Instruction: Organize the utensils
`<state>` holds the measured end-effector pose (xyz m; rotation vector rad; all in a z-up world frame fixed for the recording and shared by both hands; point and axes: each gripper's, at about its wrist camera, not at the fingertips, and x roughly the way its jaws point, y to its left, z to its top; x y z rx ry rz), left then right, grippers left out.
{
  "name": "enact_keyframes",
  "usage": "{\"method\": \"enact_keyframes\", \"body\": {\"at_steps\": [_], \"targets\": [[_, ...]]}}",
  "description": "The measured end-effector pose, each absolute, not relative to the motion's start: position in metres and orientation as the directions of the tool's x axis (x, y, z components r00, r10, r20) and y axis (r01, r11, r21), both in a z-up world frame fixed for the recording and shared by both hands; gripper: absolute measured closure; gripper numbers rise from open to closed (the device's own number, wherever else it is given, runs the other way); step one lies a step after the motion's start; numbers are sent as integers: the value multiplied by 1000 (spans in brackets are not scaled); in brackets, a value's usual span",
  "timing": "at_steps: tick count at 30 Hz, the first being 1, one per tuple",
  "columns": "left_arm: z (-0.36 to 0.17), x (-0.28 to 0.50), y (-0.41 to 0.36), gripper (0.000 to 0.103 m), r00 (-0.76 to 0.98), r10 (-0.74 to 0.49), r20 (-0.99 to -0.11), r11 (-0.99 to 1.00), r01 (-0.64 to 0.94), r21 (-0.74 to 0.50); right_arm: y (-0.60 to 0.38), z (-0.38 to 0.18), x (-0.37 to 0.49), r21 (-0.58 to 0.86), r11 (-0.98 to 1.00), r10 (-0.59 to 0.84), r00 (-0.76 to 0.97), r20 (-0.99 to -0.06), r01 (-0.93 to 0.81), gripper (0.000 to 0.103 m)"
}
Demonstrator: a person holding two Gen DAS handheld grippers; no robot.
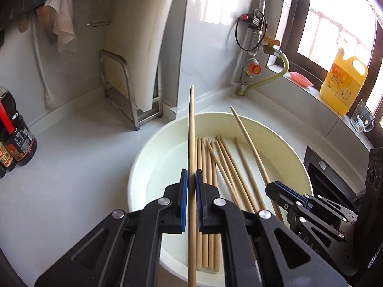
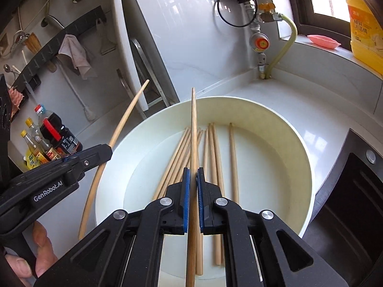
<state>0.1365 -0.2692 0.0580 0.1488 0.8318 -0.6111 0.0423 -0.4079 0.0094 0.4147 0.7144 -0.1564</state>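
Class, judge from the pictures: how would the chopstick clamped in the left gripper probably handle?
The chopstick looks stiff: it juts straight from the left gripper. Thin and wooden, it is probably light. Round and pinched at one spot, it may pivot or slip.

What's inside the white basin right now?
The white basin holds a loose pile of wooden chopsticks lying flat on its bottom. The near part of the pile is hidden behind the right gripper, so no exact count.
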Motion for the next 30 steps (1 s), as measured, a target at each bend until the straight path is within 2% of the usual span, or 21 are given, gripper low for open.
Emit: {"method": "enact_keyframes", "body": {"at_steps": [5,8,9,10,14,18,23,25,30], "targets": [[42,140,-285,95,490,-435,-756,813,574,-97,-414,2,45,315,901,-2,730,-684,297,97],[41,141,-281,73,497,-426,-756,823,560,-96,-416,2,44,307,898,-20,726,-687,316,95],[42,142,-277,57,506,-425,-750,829,550,-99,-416,3,44,306,898,-22,726,-687,317,94],[44,142,-274,47,520,-425,-741,835,541,-99,-417,3,44,305,898,-22,727,-686,315,94],[53,141,-261,46,558,-407,-723,855,512,-86,-414,6,42,301,902,-22,729,-685,310,94],[55,136,-252,46,582,-383,-717,867,494,-62,-405,11,41,281,912,-29,732,-681,299,86],[53,131,-238,44,578,-376,-724,874,482,-70,-394,18,40,262,923,-34,737,-675,282,82],[52,130,-232,43,581,-368,-726,879,471,-69,-389,20,40,252,928,-36,738,-674,275,76],[51,129,-217,41,589,-357,-725,893,443,-79,-378,23,40,236,937,-34,738,-674,259,74]]}}
